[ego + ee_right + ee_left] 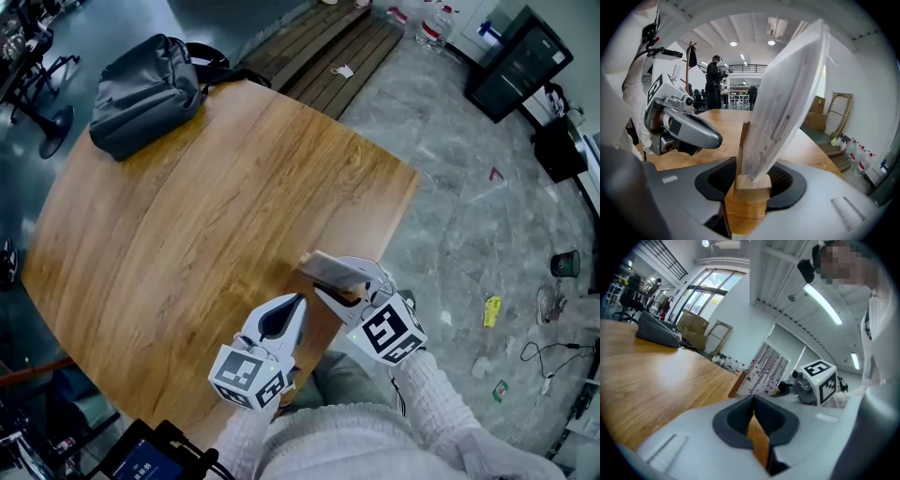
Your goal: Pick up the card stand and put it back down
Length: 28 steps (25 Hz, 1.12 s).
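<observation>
Card stand (pixel 330 269): wood base pinched in R gripper (pixel 356 292), seems just clear of table (pixel 187 216) near its edge. L gripper (pixel 286 323) closed, empty, alongside. Step: pick-up, prob done. Next: lower w/ base flat, then release.

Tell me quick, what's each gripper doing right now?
Left gripper: closed, nothing between its fingers.
Right gripper: closed on the card stand, gripping its wooden base.

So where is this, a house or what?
Probably a big office or lab hall, not a house: strip lights on a high ceiling, cardboard boxes by tall windows, cables on the stone floor.
</observation>
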Available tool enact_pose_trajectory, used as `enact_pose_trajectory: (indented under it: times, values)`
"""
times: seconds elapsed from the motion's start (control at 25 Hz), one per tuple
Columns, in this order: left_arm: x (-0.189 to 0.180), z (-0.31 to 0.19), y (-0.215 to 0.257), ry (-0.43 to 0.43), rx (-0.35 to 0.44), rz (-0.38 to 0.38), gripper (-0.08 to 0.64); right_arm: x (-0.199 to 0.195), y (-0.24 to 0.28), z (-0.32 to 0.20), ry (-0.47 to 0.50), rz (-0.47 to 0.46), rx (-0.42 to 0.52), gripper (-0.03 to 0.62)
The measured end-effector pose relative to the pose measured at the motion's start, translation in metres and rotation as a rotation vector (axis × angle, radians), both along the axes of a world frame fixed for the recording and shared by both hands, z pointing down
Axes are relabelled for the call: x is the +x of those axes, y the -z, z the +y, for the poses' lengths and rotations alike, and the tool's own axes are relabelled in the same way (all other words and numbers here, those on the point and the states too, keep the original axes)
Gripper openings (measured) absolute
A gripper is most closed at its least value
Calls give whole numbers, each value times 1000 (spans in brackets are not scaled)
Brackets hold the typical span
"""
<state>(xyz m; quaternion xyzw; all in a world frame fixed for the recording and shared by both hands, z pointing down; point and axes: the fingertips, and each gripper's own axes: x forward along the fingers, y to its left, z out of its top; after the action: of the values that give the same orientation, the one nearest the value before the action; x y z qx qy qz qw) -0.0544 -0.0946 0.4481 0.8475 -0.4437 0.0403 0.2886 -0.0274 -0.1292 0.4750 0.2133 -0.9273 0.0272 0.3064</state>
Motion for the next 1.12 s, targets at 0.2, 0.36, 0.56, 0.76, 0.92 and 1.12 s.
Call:
enact_pose_trajectory:
  times: [0.2, 0.36, 0.56, 0.76, 0.92, 1.12]
  values:
    - [4, 7, 33, -14, 68, -45, 8, 10, 37, 15, -6, -24, 23, 186]
    - [9, 20, 51, -15, 99, -81, 8, 17, 60, 31, -11, -65, 10, 186]
    - [14, 32, 69, 3, 137, -108, 8, 22, 81, 43, 33, -48, 56, 186]
    - [17, 33, 79, 4, 159, -122, 8, 23, 92, 46, 41, -35, 86, 186]
    - [18, 31, 82, 2, 178, -144, 8, 22, 93, 46, 24, -53, 76, 186]
    - [19, 32, 83, 8, 181, -177, 8, 26, 94, 46, 18, -58, 70, 186]
